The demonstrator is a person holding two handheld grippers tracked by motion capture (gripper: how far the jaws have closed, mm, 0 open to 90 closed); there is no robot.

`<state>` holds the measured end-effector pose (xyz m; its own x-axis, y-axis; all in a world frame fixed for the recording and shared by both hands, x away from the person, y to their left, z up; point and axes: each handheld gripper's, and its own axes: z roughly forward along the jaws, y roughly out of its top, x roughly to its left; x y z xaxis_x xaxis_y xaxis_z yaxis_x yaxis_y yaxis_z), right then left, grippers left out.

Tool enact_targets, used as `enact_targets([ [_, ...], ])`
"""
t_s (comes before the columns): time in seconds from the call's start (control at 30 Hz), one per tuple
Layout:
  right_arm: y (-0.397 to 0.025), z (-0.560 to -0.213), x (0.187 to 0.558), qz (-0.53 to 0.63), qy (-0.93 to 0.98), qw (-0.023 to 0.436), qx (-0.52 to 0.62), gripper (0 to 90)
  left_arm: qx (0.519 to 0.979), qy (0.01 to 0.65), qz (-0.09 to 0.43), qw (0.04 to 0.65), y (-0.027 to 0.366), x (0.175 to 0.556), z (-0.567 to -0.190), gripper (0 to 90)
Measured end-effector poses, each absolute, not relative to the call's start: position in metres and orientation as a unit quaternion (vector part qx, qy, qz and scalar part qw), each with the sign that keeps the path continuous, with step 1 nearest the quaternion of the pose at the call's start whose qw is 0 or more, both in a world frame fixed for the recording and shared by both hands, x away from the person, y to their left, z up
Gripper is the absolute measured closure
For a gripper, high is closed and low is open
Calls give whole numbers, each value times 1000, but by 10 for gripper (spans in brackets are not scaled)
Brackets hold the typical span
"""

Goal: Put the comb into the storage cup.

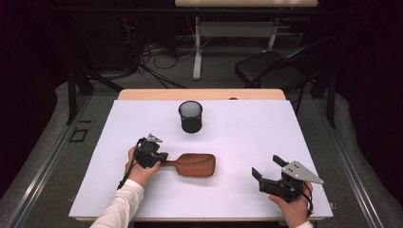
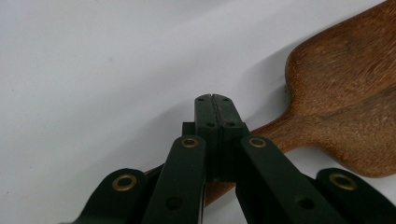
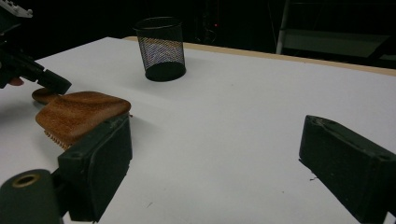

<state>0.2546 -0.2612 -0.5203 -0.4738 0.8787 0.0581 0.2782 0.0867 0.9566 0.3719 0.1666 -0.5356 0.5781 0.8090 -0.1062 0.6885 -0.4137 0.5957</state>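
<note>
High view: left tool (image 1: 161,159) over unlabelled wooden hairbrush (image 1: 192,165); seemingly closed.

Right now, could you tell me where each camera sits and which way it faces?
High view: fixed above the person's side, looking forward and down on the white table; both forearms, left gripper and right gripper show.
Left gripper view: rides the left gripper, looking down along its shut jaws over the wooden hairbrush handle.
Right gripper view: rides the right gripper, facing across the table toward the mesh cup; its jaws stand open.
All three views share the hairbrush.
</note>
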Motion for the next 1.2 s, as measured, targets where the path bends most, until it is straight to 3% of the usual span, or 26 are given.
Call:
enact_targets([
  [1.2, -261, -520, 256, 526, 680, 285, 424, 104, 857, 402, 92, 308, 168, 335, -536, 900],
])
